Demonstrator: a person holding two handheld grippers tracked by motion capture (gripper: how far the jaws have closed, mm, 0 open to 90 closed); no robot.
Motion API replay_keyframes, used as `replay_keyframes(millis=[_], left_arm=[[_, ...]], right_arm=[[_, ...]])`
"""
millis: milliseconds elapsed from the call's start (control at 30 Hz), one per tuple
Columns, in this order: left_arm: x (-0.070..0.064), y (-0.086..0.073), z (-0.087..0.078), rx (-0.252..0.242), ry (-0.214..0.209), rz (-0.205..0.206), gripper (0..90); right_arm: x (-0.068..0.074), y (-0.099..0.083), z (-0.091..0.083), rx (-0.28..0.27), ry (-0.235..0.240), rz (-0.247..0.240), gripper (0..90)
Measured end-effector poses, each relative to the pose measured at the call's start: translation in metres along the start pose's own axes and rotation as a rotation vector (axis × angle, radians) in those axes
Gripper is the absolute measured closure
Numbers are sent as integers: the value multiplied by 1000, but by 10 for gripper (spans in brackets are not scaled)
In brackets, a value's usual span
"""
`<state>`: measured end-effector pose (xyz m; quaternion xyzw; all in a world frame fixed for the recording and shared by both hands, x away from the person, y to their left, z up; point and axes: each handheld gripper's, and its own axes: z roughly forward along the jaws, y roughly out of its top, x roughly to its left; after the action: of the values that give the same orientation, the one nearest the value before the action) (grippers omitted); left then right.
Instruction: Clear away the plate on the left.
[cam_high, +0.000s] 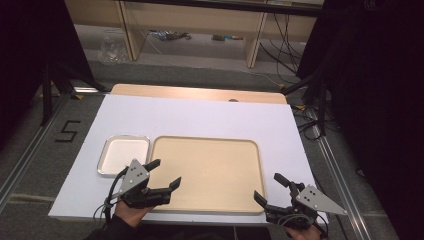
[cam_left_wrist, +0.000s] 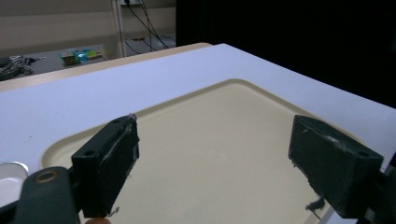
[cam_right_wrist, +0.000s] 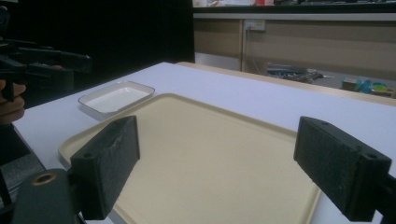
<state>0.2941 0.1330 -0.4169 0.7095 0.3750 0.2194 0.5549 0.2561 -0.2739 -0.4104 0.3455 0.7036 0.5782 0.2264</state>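
A large beige tray (cam_high: 210, 170) lies bare on the white table top, near the front edge. A small white dish with a metal rim (cam_high: 124, 154) sits just to its left, also bare. My left gripper (cam_high: 166, 173) hovers over the tray's front left corner, open, nothing between its jaws. My right gripper (cam_high: 269, 189) is at the tray's front right corner, open and holding nothing. In the left gripper view the open jaws frame the tray (cam_left_wrist: 219, 140). The right gripper view shows the tray (cam_right_wrist: 205, 154), the dish (cam_right_wrist: 116, 97) and the left gripper (cam_right_wrist: 42, 63) farther off.
The white sheet (cam_high: 200, 115) covers a wooden table whose far edge (cam_high: 200, 93) shows behind it. Black stands and cables flank the table on both sides. A shelf unit (cam_high: 190, 25) stands on the floor beyond.
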Motion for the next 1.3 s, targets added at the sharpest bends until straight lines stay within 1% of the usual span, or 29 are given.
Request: replay_keyframes(millis=[33,67,100,133,200,267,300,333,400,433,467,500,567,600,633,667,733,767,800,833,867,900,967,1000,1033,1067,1233,1267,1300], left_arm=[[5,1,-1,-11,4,-12,160],[6,1,-2,-10,11,-17,161],[8,1,-2,-7,14,-17,161],[9,1,-2,-5,21,-7,161],[10,1,-1,-4,33,-20,161],[11,1,-1,4,35,5,161],[11,1,-1,4,35,5,161],[12,1,-1,5,42,17,160],[12,1,-1,10,51,16,161],[13,1,-1,12,57,14,159],[14,1,-1,10,75,19,159],[16,1,-1,9,77,19,160],[19,2,-2,10,94,17,158],[19,2,-2,10,94,17,158],[24,2,-3,14,111,17,157],[27,2,-3,13,126,9,157],[33,2,-5,13,136,-10,156],[37,2,-6,15,150,-23,156],[37,2,-6,15,150,-23,157],[43,1,-8,14,161,-49,156],[45,2,-9,14,165,-64,156],[45,2,-9,14,165,-64,156],[51,2,-10,10,176,-85,156],[51,2,-10,10,176,-85,156],[54,1,-11,13,190,-90,155],[54,1,-11,13,190,-90,156],[62,0,-9,34,220,-112,156],[65,0,-9,47,237,-122,156],[65,0,-9,47,237,-122,158]], right_arm=[[0,0,0,9,0,-1,152],[0,0,0,6,0,-1,152],[0,0,0,0,0,-1,152],[0,0,0,1,1,-1,152],[0,0,0,6,-1,-1,152],[0,0,0,2,-9,-8,152],[0,0,0,2,-9,-8,152],[0,0,0,5,-1,-1,152],[0,0,0,7,0,-1,152],[0,0,0,4,-9,-9,152],[0,0,0,4,-9,-9,152],[0,0,0,6,1,-1,152],[0,0,0,4,-1,-2,152],[0,0,0,4,-1,-2,152],[0,0,0,5,-9,-9,152],[0,0,0,7,1,-2,152],[0,0,-1,5,-8,-11,152],[0,0,-1,3,-7,-10,152],[0,0,0,4,-8,-8,152],[0,0,0,6,1,-1,152],[0,0,0,7,0,-1,152],[0,0,0,7,0,-1,152],[0,0,0,8,-7,-11,152],[0,0,0,6,0,0,152],[0,0,0,8,-4,-5,152],[0,0,-1,5,-9,-11,152],[0,0,0,7,-11,-10,152],[0,0,-1,5,-8,-11,152],[0,0,-1,5,-8,-11,152]])
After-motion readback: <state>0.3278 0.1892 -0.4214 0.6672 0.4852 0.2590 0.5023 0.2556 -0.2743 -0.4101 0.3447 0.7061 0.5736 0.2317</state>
